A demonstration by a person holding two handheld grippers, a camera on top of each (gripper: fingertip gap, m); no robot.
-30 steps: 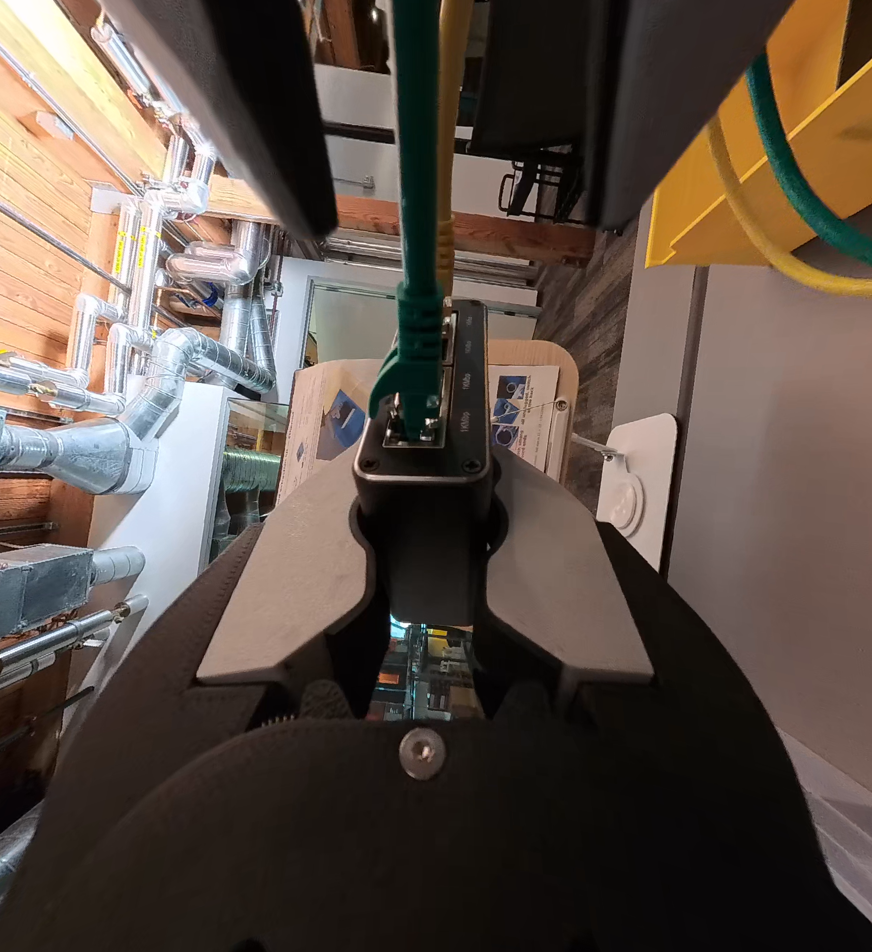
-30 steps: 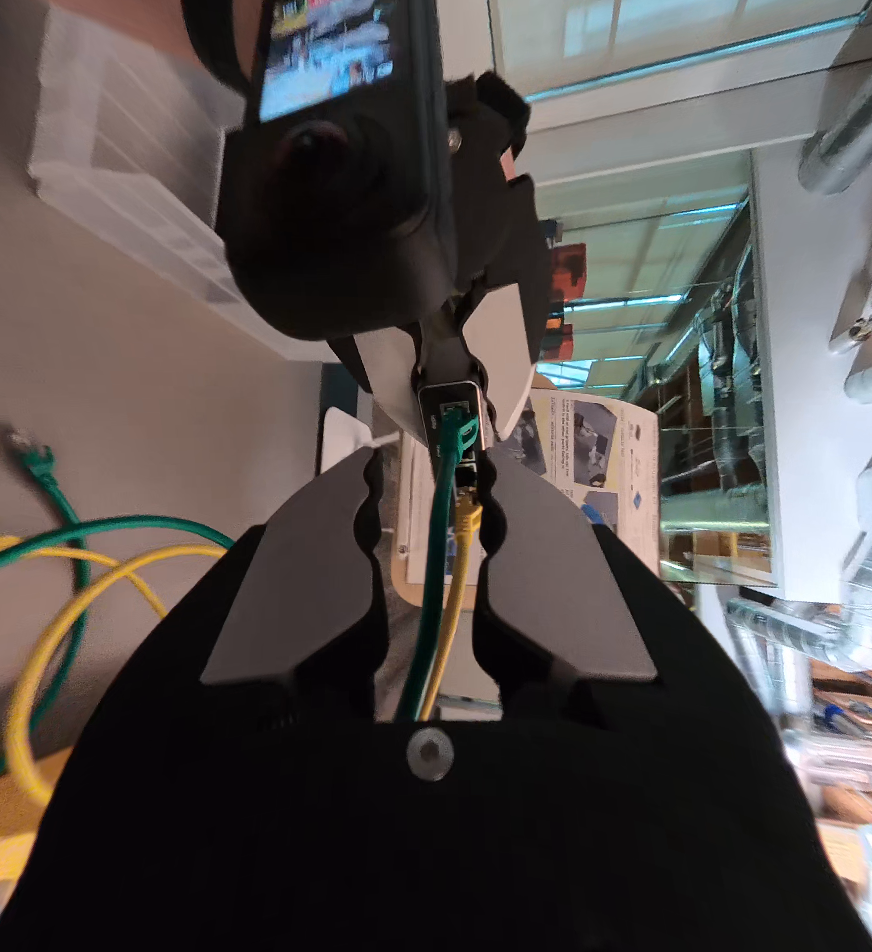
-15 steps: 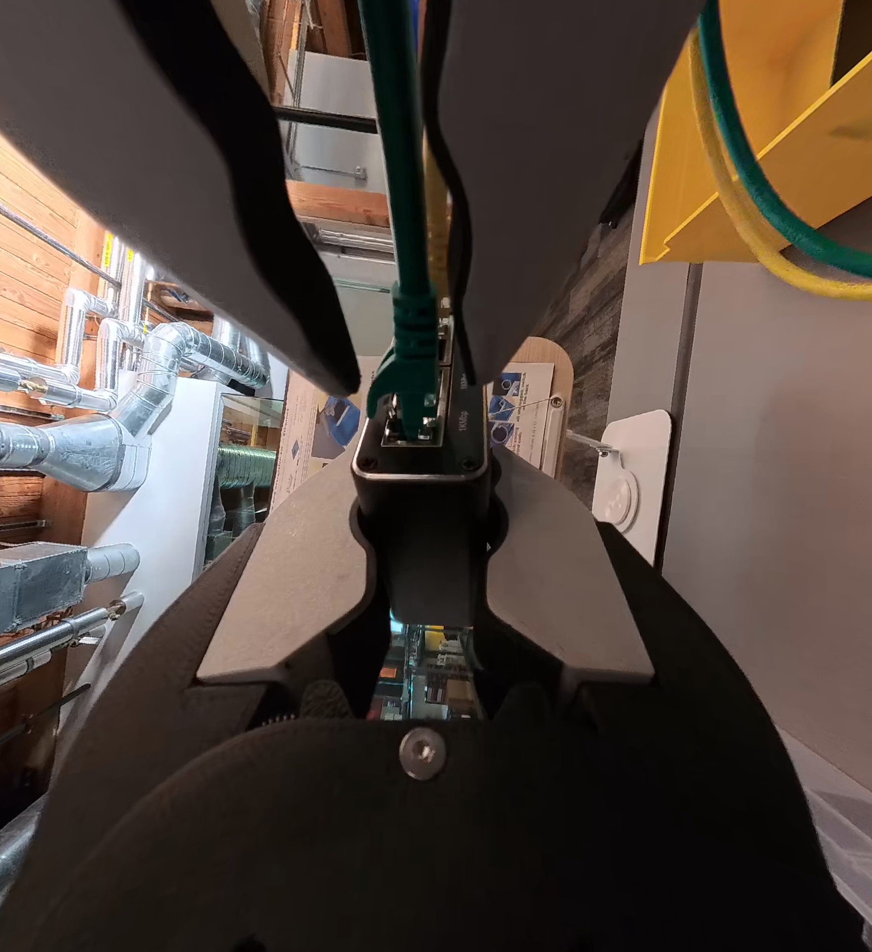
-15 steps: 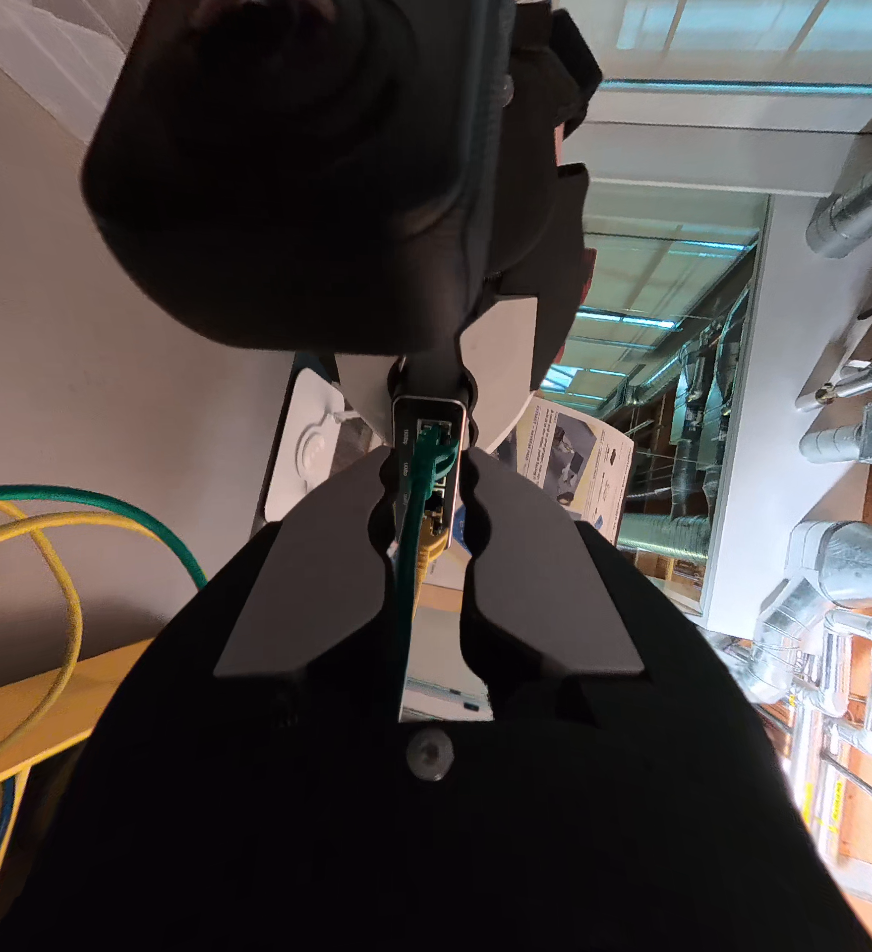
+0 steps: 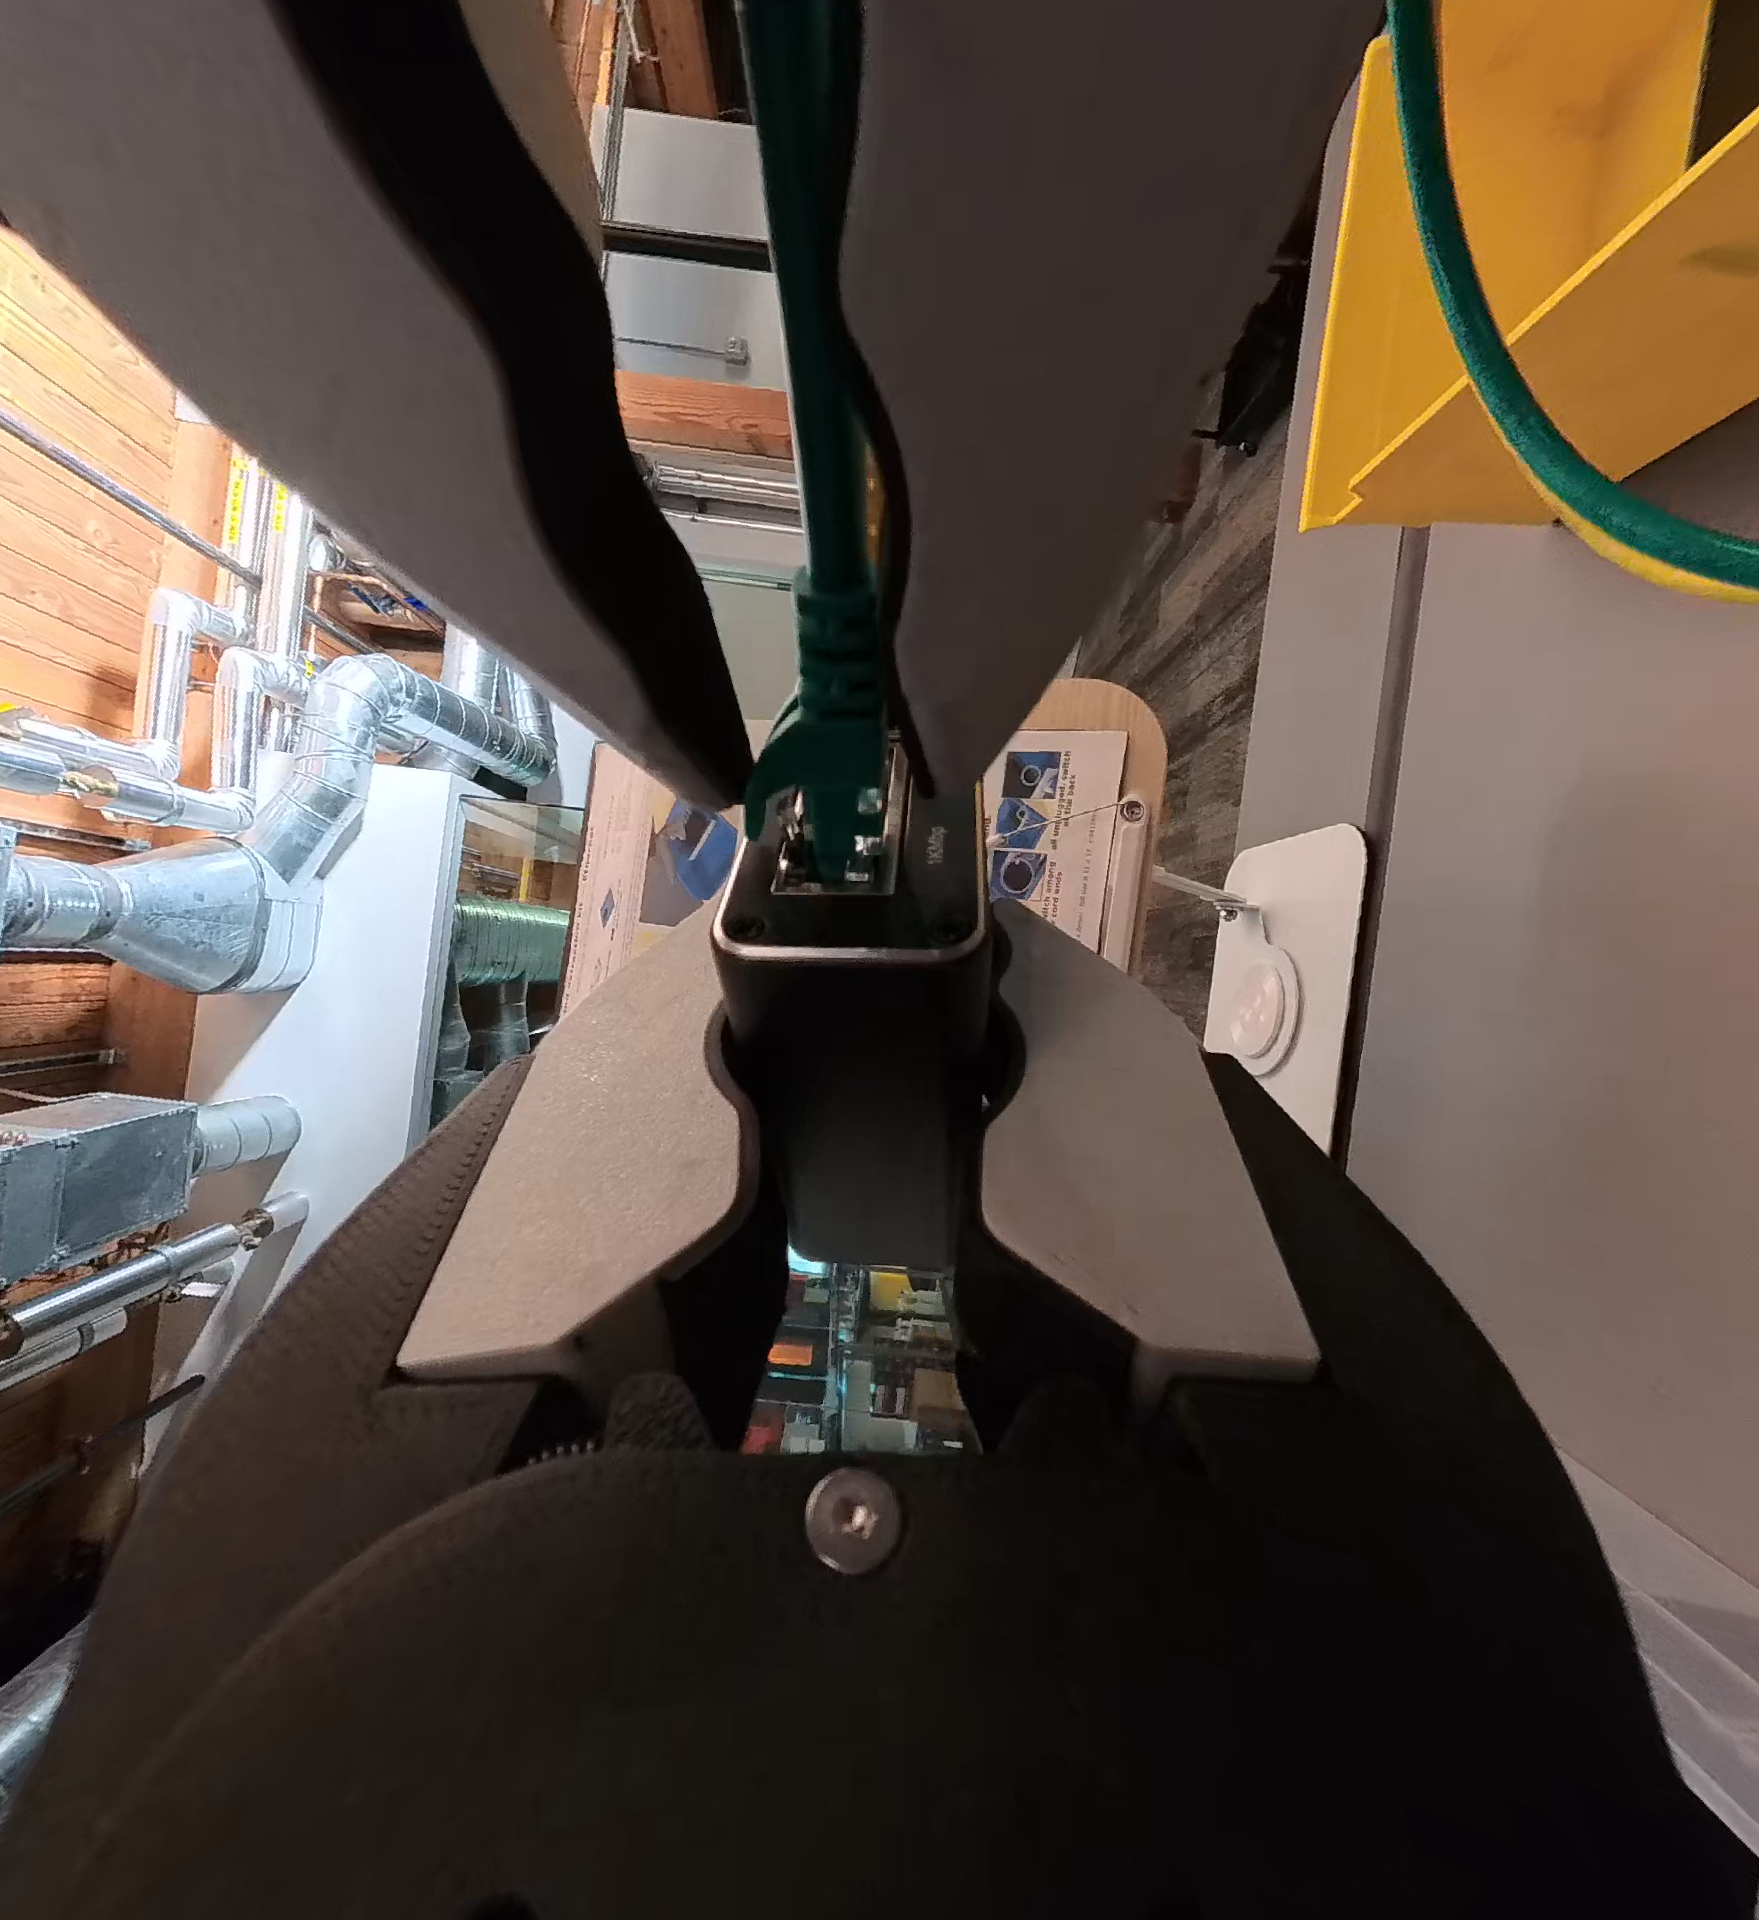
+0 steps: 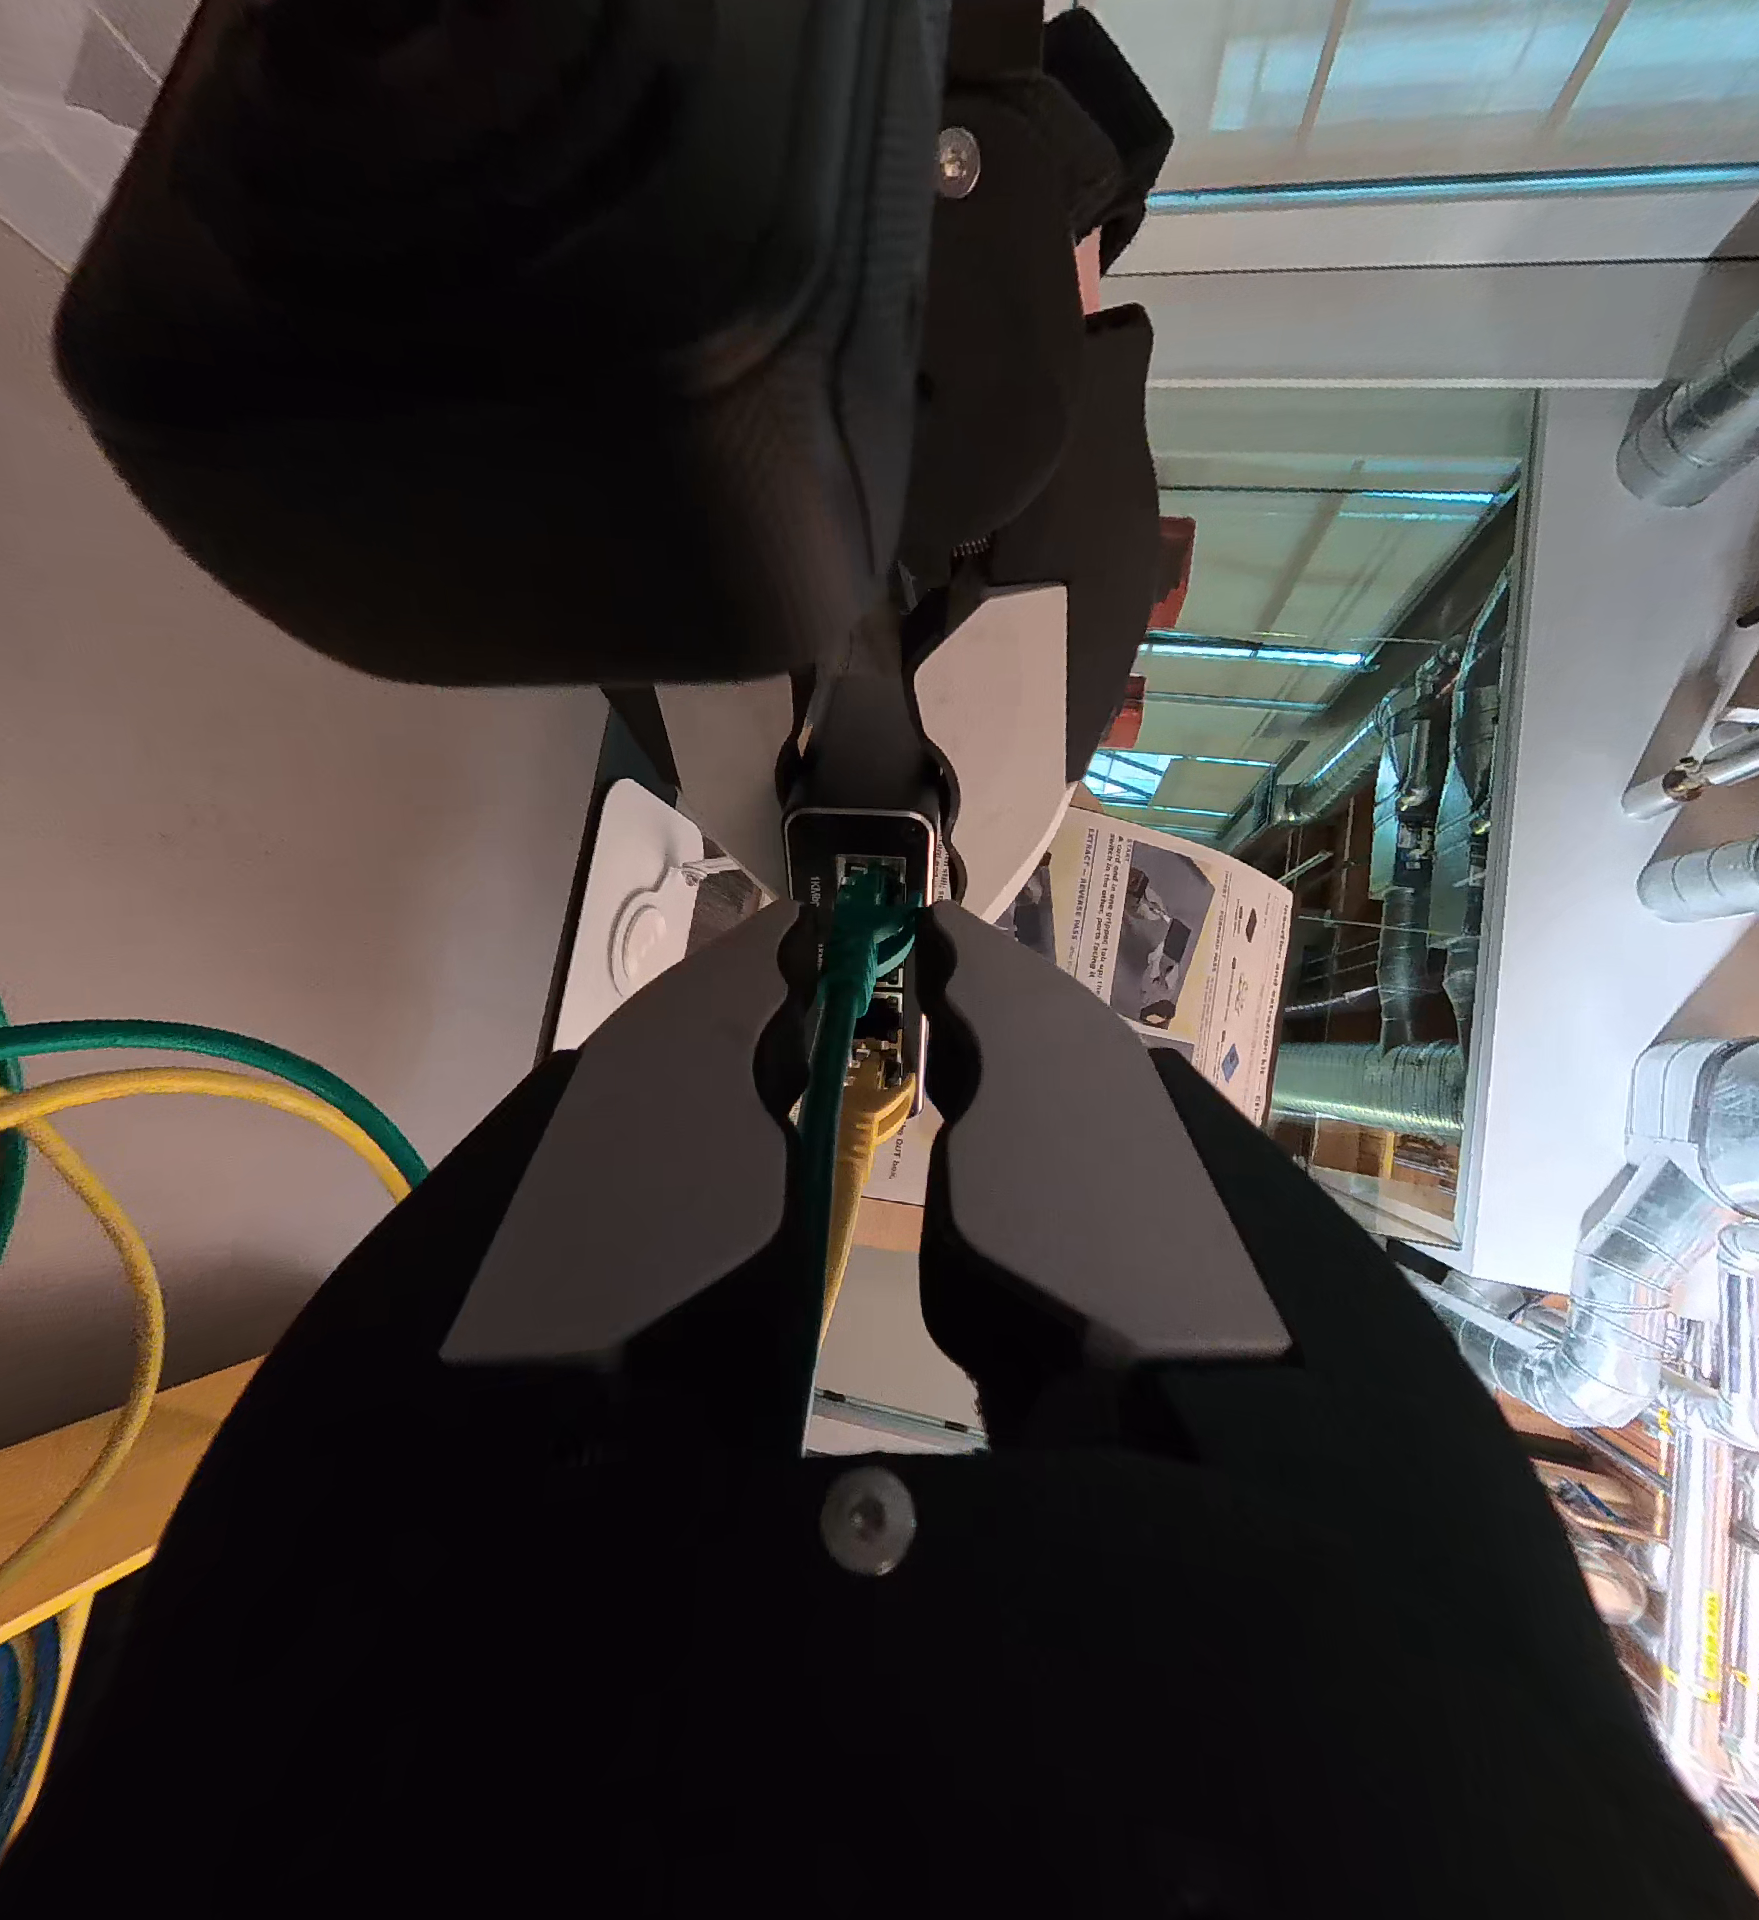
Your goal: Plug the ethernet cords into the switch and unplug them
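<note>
Left gripper (image 5: pixel 854 935) — clenched on black switch (image 5: pixel 854 1039). Right gripper (image 6: pixel 859 935) — fingers spread beside green cord (image 6: pixel 833 1039), not gripping; yellow cord (image 6: pixel 859 1127) plugged between them.

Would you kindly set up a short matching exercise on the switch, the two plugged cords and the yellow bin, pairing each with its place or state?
Things:
1. switch
2. green cord
3. yellow cord
4. yellow bin

Places or states:
A. lies on the grey tabletop, cords trailing out of it
B. clamped between the fingers of the left gripper
C. runs between the open fingers of the right gripper, plugged into the end port
D. plugged in a few ports farther along the row

Pairs: 1-B, 2-C, 3-D, 4-A
</note>
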